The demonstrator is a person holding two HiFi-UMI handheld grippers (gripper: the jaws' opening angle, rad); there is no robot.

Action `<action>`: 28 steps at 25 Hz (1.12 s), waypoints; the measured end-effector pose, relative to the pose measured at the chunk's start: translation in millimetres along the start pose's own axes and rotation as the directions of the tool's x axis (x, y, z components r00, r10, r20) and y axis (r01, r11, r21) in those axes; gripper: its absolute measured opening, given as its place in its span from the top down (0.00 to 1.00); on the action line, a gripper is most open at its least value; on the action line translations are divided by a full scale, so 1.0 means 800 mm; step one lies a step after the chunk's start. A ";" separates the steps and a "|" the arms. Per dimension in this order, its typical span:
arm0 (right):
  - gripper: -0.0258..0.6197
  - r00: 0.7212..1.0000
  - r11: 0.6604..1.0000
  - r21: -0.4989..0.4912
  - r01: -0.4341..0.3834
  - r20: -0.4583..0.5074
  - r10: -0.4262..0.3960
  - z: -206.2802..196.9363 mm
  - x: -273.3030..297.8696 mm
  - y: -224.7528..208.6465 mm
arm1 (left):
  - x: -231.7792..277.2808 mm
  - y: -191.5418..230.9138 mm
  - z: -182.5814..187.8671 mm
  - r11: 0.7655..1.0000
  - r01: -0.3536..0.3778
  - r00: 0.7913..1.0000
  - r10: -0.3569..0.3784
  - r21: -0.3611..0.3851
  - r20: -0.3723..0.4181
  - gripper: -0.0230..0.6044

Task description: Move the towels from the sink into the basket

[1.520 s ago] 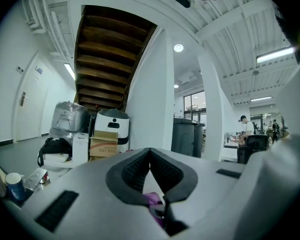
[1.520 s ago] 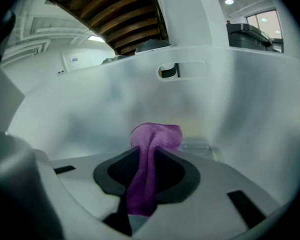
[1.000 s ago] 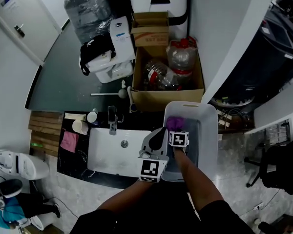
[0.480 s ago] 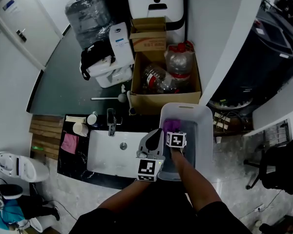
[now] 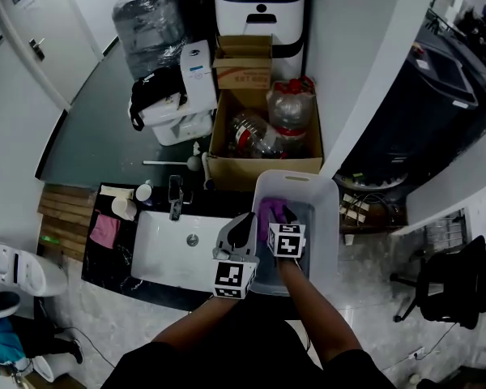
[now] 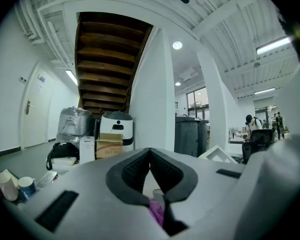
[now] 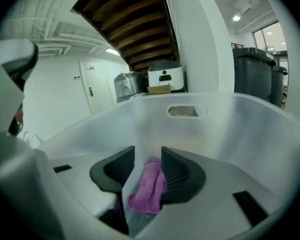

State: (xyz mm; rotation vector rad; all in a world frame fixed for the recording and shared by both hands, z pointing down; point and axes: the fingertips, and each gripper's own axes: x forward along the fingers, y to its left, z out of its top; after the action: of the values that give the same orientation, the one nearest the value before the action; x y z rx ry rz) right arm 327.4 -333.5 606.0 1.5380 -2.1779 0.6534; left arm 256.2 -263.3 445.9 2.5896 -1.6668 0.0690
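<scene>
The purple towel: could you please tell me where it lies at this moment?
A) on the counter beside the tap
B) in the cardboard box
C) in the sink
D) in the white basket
D: the purple towel lies inside the white basket, to the right of the sink.

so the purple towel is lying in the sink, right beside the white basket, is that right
Not quite. The purple towel lies inside the white basket, not in the sink beside it. The head view shows it near the basket's far end, and the right gripper view shows it down between the basket's walls.
</scene>
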 end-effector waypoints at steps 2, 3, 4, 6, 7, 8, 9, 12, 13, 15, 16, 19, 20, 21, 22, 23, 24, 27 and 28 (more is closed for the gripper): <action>0.70 0.999 1.000 0.000 -0.016 0.048 0.016 0.012 -0.019 0.006 | -0.003 -0.002 0.002 1.000 0.001 1.000 -0.001 -0.019 0.002 0.94; 0.70 0.997 1.000 0.008 -0.030 0.068 0.029 0.017 -0.028 0.010 | -0.005 -0.003 0.003 1.000 0.001 1.000 -0.001 -0.026 0.003 0.94; 0.71 0.995 0.999 0.021 -0.047 0.086 0.045 0.022 -0.037 0.013 | -0.007 -0.004 0.005 1.000 0.002 1.000 -0.002 -0.026 0.005 0.94; 0.71 0.991 0.995 0.056 -0.081 0.116 0.074 0.030 -0.055 0.018 | -0.008 -0.010 0.009 1.000 0.005 1.000 -0.005 -0.008 0.012 0.94; 0.71 0.988 0.993 0.064 -0.095 0.131 0.086 0.034 -0.065 0.019 | -0.009 -0.014 0.011 1.000 0.005 1.000 -0.005 -0.001 0.013 0.94; 0.72 0.984 0.992 0.062 -0.105 0.150 0.095 0.039 -0.075 0.021 | -0.010 -0.018 0.012 1.000 0.004 1.000 -0.004 0.001 0.013 0.94; 0.73 0.979 0.992 0.053 -0.115 0.173 0.104 0.044 -0.087 0.022 | -0.012 -0.021 0.013 1.000 0.001 1.000 -0.001 0.001 0.012 0.94; 0.77 0.962 0.991 0.013 -0.133 0.244 0.126 0.061 -0.115 0.026 | -0.016 -0.026 0.019 1.000 -0.010 1.000 0.010 -0.003 0.020 0.94; 0.79 0.956 0.991 -0.005 -0.132 0.263 0.129 0.066 -0.122 0.026 | -0.016 -0.028 0.020 1.000 -0.011 1.000 0.011 -0.008 0.023 0.94; 0.84 0.947 0.991 -0.042 -0.128 0.293 0.134 0.074 -0.134 0.026 | -0.014 -0.032 0.019 1.000 -0.005 1.000 0.006 -0.025 0.031 0.94; 0.86 0.943 0.990 -0.060 -0.126 0.303 0.138 0.077 -0.139 0.027 | -0.014 -0.035 0.018 0.999 0.000 0.999 0.001 -0.036 0.034 0.94; 0.90 0.938 0.987 -0.088 -0.136 0.309 0.157 0.072 -0.155 0.036 | -0.016 -0.041 0.015 0.998 0.011 0.999 -0.009 -0.057 0.039 0.94; 0.91 0.936 0.985 -0.088 -0.146 0.311 0.166 0.069 -0.161 0.040 | -0.020 -0.042 0.016 0.998 0.013 0.999 -0.010 -0.056 0.044 0.94; 0.92 0.933 0.984 -0.085 -0.156 0.315 0.175 0.067 -0.167 0.044 | -0.023 -0.042 0.018 0.998 0.015 0.999 -0.012 -0.054 0.050 0.94; 0.92 0.929 0.983 -0.083 -0.165 0.322 0.183 0.066 -0.172 0.049 | -0.028 -0.042 0.019 0.998 0.017 0.998 -0.014 -0.055 0.057 0.94; 0.92 0.925 0.982 -0.084 -0.172 0.330 0.190 0.067 -0.178 0.054 | -0.033 -0.040 0.021 0.998 0.018 0.998 -0.015 -0.057 0.062 0.94; 0.92 0.921 0.981 -0.087 -0.174 0.338 0.194 0.067 -0.184 0.060 | -0.040 -0.037 0.022 0.998 0.019 0.998 -0.015 -0.060 0.066 0.94; 0.92 0.911 0.983 -0.104 -0.154 0.370 0.182 0.072 -0.205 0.084 | -0.066 -0.023 0.023 0.998 0.022 0.997 -0.017 -0.062 0.074 0.94; 0.92 0.906 0.984 -0.106 -0.146 0.385 0.176 0.075 -0.212 0.094 | -0.075 -0.017 0.025 0.998 0.021 0.997 -0.016 -0.063 0.076 0.94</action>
State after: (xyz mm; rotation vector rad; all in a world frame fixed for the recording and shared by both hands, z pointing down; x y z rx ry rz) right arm 307.7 -216.9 450.8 1.5683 -2.6160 0.3206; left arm 243.7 -204.7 421.6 2.5905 -1.6399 -0.0824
